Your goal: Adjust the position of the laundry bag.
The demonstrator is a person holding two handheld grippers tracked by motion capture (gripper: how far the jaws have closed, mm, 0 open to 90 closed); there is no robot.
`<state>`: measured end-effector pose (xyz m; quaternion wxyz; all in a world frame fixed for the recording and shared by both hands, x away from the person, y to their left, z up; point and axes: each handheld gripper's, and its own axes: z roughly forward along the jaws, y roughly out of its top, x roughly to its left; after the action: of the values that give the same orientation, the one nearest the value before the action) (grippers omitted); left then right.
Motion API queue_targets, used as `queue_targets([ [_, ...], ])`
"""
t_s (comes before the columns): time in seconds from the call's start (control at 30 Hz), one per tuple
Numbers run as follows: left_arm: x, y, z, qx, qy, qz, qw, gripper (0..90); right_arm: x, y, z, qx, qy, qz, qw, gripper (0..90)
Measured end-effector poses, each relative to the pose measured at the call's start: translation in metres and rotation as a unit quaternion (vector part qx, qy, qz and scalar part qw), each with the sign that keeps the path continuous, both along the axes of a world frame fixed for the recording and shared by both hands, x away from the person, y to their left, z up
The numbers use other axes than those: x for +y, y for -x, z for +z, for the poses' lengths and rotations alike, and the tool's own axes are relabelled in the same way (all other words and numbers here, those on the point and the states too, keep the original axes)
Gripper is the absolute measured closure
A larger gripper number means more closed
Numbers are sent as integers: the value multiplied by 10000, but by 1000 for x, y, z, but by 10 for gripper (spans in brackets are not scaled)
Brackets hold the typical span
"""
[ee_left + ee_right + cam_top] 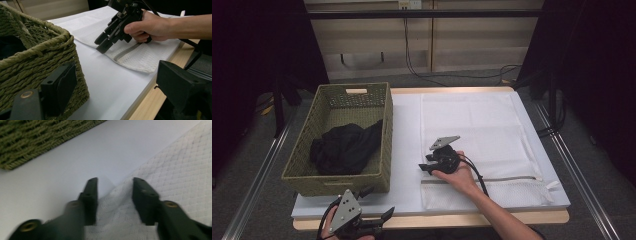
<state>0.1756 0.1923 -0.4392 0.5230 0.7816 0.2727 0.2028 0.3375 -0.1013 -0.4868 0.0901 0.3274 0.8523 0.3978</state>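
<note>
A white mesh laundry bag point(482, 125) lies flat on the white mat, its grey zipper point(492, 179) running near the front edge. My right gripper point(424, 167) is low at the bag's left edge, near the zipper end. In the right gripper view its jaws point(113, 182) stand apart with the bag's edge point(175, 165) bunched up between them. The left gripper view shows that same gripper point(101, 43) tilted down onto the bag point(140, 57). My left gripper point(382, 217) rests at the table's front left, open point(115, 75) with nothing between its fingers.
A green woven basket point(337, 90) stands at the left of the white mat point(404, 150), with a black garment point(344, 147) inside. Its front corner point(37, 55) is close to my left gripper. The wooden table edge point(512, 218) runs along the front.
</note>
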Motion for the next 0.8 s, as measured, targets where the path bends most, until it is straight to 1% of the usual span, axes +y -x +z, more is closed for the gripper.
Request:
queue_targets([
  [0.03,0,0,0,0,0,0,10000,167,1,1,0,-136,136,-14,9998,659],
  [0.07,-2,-1,2,-49,34,77,10000,166,2,1,0,-146,192,-76,9997,674],
  [0.1,-2,-2,2,-73,68,30,9999,166,1,0,1,-102,175,-120,9997,693],
  [0.13,-3,-2,3,-39,30,53,10000,166,1,0,1,-73,165,-127,9998,741],
  [0.17,-3,-2,3,-39,30,53,10000,166,0,-1,1,-98,184,-170,9996,773],
  [0.2,-4,-3,1,-43,21,-21,10000,166,-1,-2,0,-72,115,-205,9997,795],
  [0.23,-4,-2,1,-35,-14,18,10000,166,-2,-3,0,-49,90,-273,9996,817],
  [0.27,-4,-2,1,-39,1,7,10000,166,-3,-3,0,-42,86,-283,9996,845],
  [0.3,-4,-1,2,-33,-30,10,10000,166,-4,-5,-1,-14,45,-292,9996,859],
  [0.33,-3,-2,2,-31,-14,0,10000,166,-5,-6,-1,31,-32,-267,9996,870],
  [0.4,-3,-2,1,-29,-10,23,10000,166,-7,-7,-2,98,-119,-287,9995,877],
  [0.47,-3,-3,2,-33,2,14,10000,166,-6,-8,-2,115,-165,-293,9994,878],
  [0.5,-3,-2,2,-21,33,-11,10000,166,-6,-7,-1,93,-151,-302,9994,878],
  [0.53,-3,-2,2,6,83,40,10000,166,-5,-7,-1,96,-160,-308,9994,878],
  [0.57,-3,-2,2,6,83,40,10000,166,-5,-7,-1,96,-160,-308,9994,878],
  [0.63,-3,-2,1,55,83,4,10000,166,-3,-8,-2,107,-211,-336,9992,877],
  [0.67,-3,-3,1,38,78,-47,10000,166,-3,-8,-2,107,-211,-336,9992,877],
  [0.7,-3,-2,0,40,74,-53,10000,166,-3,-8,-3,133,-303,-338,9989,876],
  [0.8,-3,-2,1,43,75,27,10000,166,-2,-8,-2,93,-320,-320,9989,876],
])
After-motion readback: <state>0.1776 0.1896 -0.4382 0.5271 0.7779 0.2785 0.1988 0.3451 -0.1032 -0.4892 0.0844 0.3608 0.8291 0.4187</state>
